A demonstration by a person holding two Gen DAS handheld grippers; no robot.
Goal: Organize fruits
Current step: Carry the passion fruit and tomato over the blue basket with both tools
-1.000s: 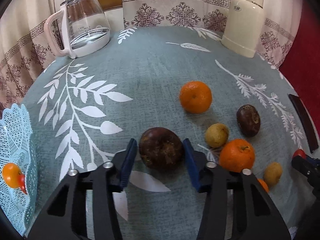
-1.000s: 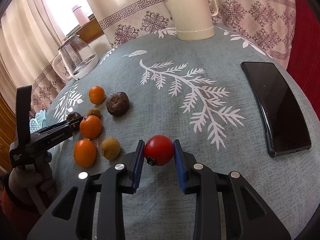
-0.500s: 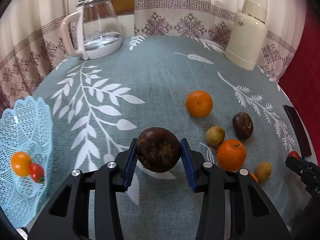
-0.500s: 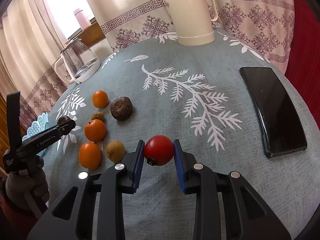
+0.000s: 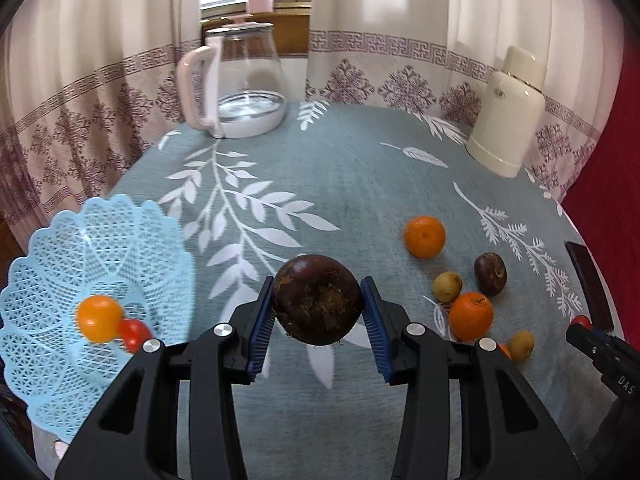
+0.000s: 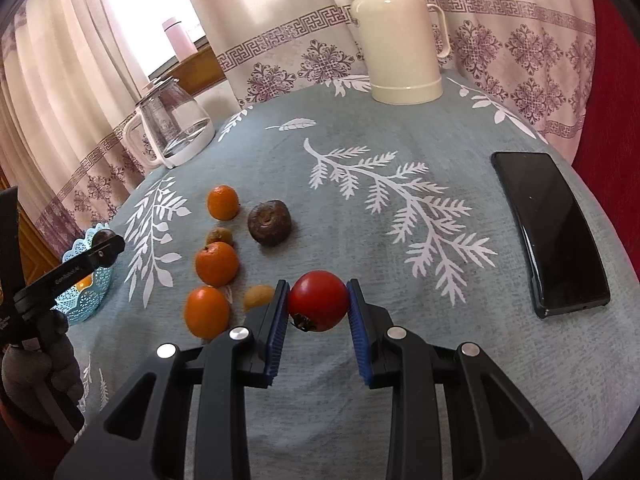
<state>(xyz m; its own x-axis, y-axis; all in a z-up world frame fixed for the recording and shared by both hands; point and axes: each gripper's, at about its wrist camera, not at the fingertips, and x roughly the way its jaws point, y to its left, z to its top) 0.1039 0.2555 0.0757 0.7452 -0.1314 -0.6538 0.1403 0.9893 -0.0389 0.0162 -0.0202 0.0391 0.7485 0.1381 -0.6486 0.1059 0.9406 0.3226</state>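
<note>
The left gripper is clamped on a dark purple fruit, both blue pads pressed to its sides, and the fruit is held clear above the table, with the blue basket off to the left. An orange fruit and a small red one already lie in the basket. The right gripper is closed on a red tomato, pads tight against it, over the near part of the cloth. On the table, left of the tomato, sit three oranges, two small yellowish fruits and a wrinkled brown fruit, grouped near each other. A phone lies to the right, well apart from the fruit; a glass kettle and a cream flask stand at the far edge
</note>
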